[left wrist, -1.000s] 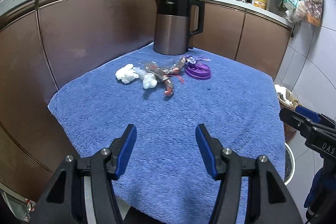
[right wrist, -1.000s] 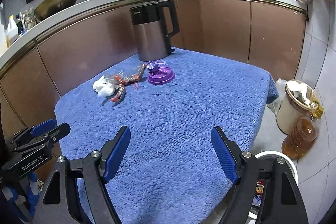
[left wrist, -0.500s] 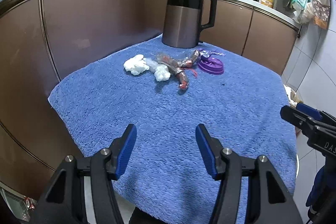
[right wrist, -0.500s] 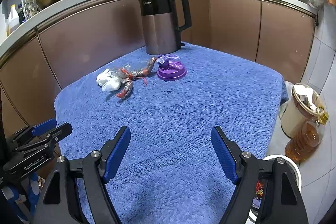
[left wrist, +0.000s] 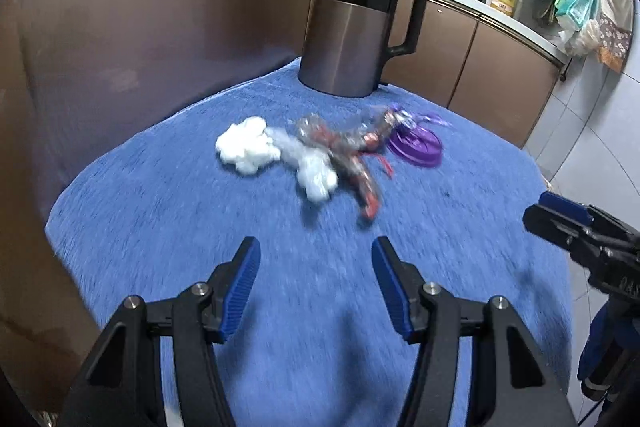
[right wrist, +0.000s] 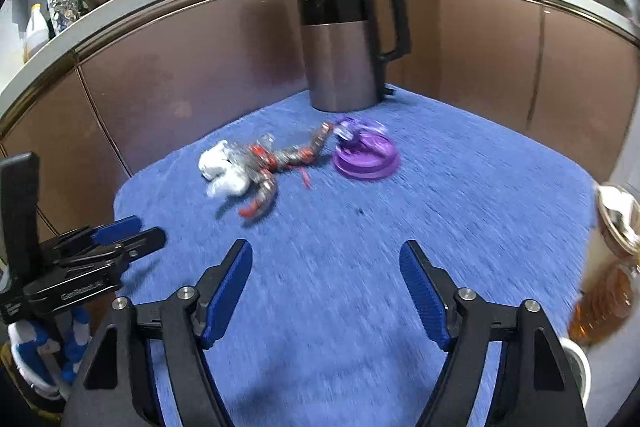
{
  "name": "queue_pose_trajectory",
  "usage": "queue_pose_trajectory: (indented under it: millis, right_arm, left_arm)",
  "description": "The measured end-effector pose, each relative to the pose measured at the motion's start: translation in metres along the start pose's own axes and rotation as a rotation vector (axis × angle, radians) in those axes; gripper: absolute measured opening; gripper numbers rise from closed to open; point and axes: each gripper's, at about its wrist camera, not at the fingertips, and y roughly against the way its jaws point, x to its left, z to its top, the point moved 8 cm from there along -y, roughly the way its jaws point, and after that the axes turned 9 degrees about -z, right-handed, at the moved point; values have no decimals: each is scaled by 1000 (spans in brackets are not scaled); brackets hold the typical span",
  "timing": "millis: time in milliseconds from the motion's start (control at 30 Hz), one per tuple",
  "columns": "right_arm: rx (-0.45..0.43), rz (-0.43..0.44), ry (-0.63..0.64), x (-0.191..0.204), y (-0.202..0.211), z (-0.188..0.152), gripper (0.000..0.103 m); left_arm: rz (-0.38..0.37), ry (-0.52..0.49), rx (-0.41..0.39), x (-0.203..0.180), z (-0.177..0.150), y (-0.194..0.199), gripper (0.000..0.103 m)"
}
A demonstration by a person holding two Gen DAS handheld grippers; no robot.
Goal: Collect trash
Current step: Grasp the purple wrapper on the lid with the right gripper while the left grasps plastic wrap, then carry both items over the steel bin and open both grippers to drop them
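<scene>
Left wrist view: the left gripper point(left wrist: 316, 247) hangs over the near part of the blue towel point(left wrist: 160, 211) with its two blue-padded jaws apart and nothing between them. The trash lies ahead of it in a loose row, somewhat blurred. I count two white crumpled tissue wads, one at the left point(left wrist: 244, 143) and a second point(left wrist: 316, 175) just beside it, one clear wrapper with red print point(left wrist: 352, 151) strung out across the middle and touching the second wad, and one purple lid point(left wrist: 416, 143) at the right end with a small purple scrap on it. One dark kettle point(left wrist: 352, 35) stands upright on the towel behind the row. The right gripper point(left wrist: 576, 223) shows at the right edge.

Right wrist view: the right gripper point(right wrist: 326, 257) is also held above the towel point(right wrist: 460, 187), its jaws have just been closing a little, yet they stand wide with nothing between them. The same pieces sit beyond it: two tissue wads point(right wrist: 224, 171), one wrapper point(right wrist: 280, 159), one purple lid point(right wrist: 366, 159), and the kettle point(right wrist: 344, 43) behind. The left gripper point(right wrist: 132, 237) shows at the left edge. On the floor to the right stands one amber bottle point(right wrist: 604, 299)
</scene>
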Motion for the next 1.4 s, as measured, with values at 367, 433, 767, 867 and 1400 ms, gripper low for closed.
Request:
queue_pose_trajectory:
  millis: [367,433,767,867,1400]
  right_arm:
    - [-17,1,25,-8,-91,68,60]
    - [-25,-14,46,-12,-106,82,60]
    - [82,34,85,-9,-181,97,24]
    - [81,48,97,-7,-174,91,23]
    - [-17,73,-13,-37,-13,32,23]
  left_arm:
    - [-13,-25,83,15,35,-80,41]
    - [-12,-21,94,18,36,-90,39]
    - [-65,21,124,24,34,-107,23]
    - [-64,16,112,22,31,-98,21]
    - [-108,93,51,-1,-17,15,21]
